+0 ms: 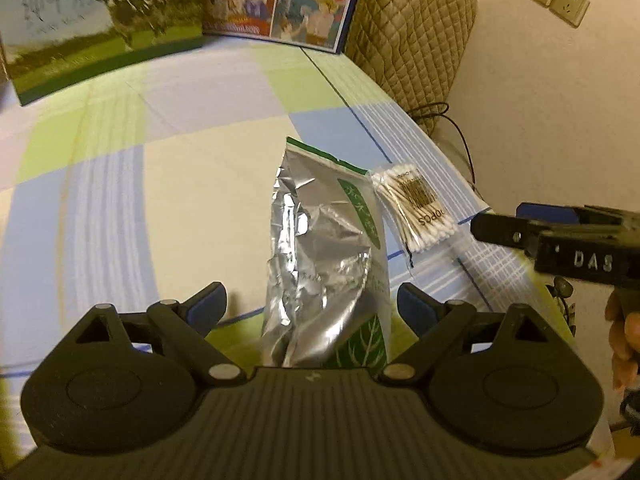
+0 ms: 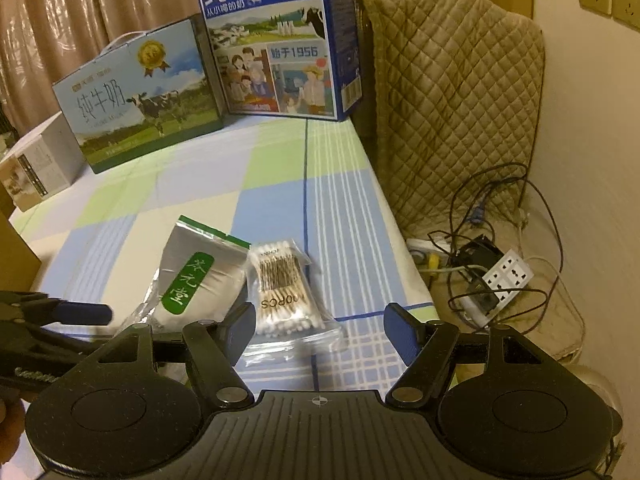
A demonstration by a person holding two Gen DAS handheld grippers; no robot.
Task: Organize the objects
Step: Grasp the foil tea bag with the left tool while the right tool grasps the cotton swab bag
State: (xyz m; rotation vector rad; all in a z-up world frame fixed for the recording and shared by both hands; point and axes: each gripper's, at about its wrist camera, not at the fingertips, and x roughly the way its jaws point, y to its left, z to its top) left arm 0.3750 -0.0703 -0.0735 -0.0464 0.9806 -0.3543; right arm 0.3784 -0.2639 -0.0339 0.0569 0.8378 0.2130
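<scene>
A silver foil pouch (image 1: 320, 264) with a green label lies on the checked tablecloth (image 1: 160, 184); it also shows in the right wrist view (image 2: 200, 280). A clear bag of cotton swabs (image 1: 416, 208) lies right beside it, seen too in the right wrist view (image 2: 284, 292). My left gripper (image 1: 312, 304) is open, its jaws on either side of the pouch's near end. My right gripper (image 2: 320, 328) is open, just above and near the swab bag; it enters the left wrist view (image 1: 496, 228) from the right.
Two milk cartons (image 2: 144, 96) (image 2: 280, 36) stand at the table's far edge, with a small box (image 2: 36, 164) to the left. A quilted cover (image 2: 452, 92) and power strip with cables (image 2: 504, 276) lie off the right table edge.
</scene>
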